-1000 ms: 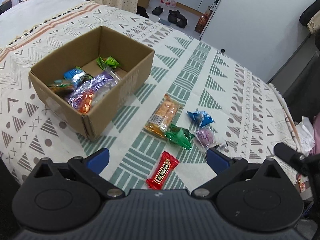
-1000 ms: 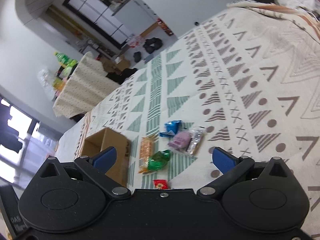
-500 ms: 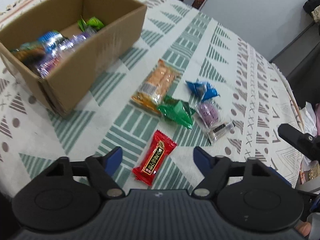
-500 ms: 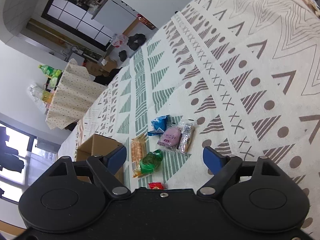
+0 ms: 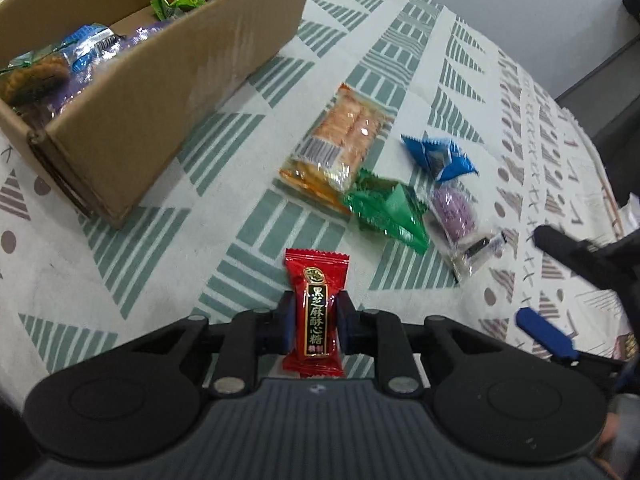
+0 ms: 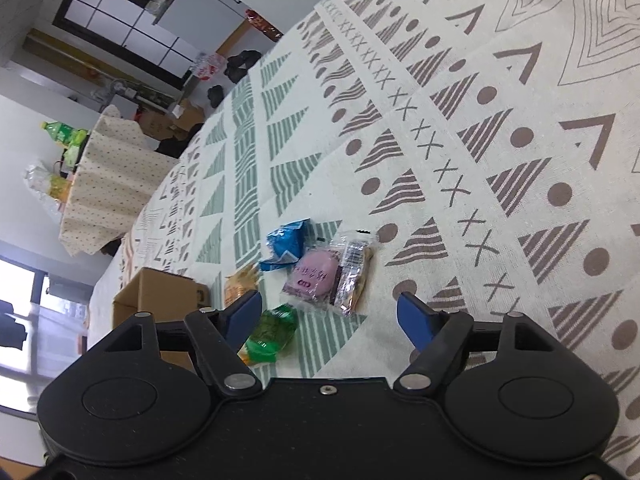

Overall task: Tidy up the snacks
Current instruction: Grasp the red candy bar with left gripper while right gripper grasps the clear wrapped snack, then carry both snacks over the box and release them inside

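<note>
My left gripper [image 5: 315, 320] is shut on a red candy packet [image 5: 316, 308] that lies on the patterned tablecloth. Beyond it lie an orange cracker pack [image 5: 340, 144], a green packet [image 5: 386, 210], a blue packet [image 5: 440, 158] and a clear pack with a purple sweet [image 5: 456, 212]. A cardboard box [image 5: 160, 80] with several snacks inside stands at the upper left. My right gripper [image 6: 328, 316] hangs above the cloth with its jaws closing and nothing pressed between them; the purple pack [image 6: 316, 276], the blue packet [image 6: 288, 242] and the green packet [image 6: 272, 330] lie just ahead of it.
In the right wrist view the cardboard box [image 6: 156, 292] sits left of the snacks, and a second cloth-covered table [image 6: 108, 184] with bottles stands in the background. The right gripper's arm [image 5: 580, 256] reaches in from the right of the left wrist view.
Both grippers have come down toward the cloth. The left jaws went from wide open to shut on the red candy packet. The right jaws have narrowed.
</note>
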`<state>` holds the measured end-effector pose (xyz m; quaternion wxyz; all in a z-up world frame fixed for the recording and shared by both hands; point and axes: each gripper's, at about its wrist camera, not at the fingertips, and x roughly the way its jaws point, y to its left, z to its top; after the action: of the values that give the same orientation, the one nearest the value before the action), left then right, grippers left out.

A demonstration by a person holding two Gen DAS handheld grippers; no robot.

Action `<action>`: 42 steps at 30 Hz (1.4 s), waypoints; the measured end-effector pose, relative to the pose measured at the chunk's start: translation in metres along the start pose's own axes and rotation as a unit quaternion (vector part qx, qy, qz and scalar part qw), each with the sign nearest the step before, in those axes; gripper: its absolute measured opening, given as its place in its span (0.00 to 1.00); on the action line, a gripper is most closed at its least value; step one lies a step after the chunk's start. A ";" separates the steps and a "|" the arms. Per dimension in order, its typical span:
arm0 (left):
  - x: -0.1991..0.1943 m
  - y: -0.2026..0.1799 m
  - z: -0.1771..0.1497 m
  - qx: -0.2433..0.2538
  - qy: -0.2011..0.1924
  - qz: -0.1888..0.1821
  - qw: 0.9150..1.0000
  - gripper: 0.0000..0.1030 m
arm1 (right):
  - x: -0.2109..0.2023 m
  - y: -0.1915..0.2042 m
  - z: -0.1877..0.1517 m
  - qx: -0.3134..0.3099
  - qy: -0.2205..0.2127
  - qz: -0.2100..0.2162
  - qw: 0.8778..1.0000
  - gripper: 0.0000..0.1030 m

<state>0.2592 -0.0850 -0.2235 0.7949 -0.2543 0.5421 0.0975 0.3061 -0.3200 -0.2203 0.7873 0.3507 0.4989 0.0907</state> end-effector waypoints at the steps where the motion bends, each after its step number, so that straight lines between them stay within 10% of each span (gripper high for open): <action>1: -0.001 0.002 0.002 -0.004 -0.001 -0.002 1.000 0.19 | 0.003 0.000 0.000 0.002 0.000 -0.004 1.000 0.71; 18: 0.003 0.018 0.029 -0.022 0.016 -0.020 0.999 0.19 | 0.047 0.005 0.005 0.011 -0.014 -0.060 0.998 0.46; 23: -0.002 0.017 0.029 -0.014 0.009 -0.015 1.000 0.19 | 0.047 0.003 0.005 0.005 -0.016 -0.083 0.996 0.19; 42: -0.082 0.007 0.022 0.001 -0.085 -0.010 0.996 0.19 | -0.007 0.022 0.000 -0.005 -0.040 0.011 0.999 0.18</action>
<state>0.2416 -0.0583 -0.1442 0.8393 -0.2498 0.4701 0.1100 0.3075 -0.3074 -0.2008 0.8072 0.3554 0.4630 0.0881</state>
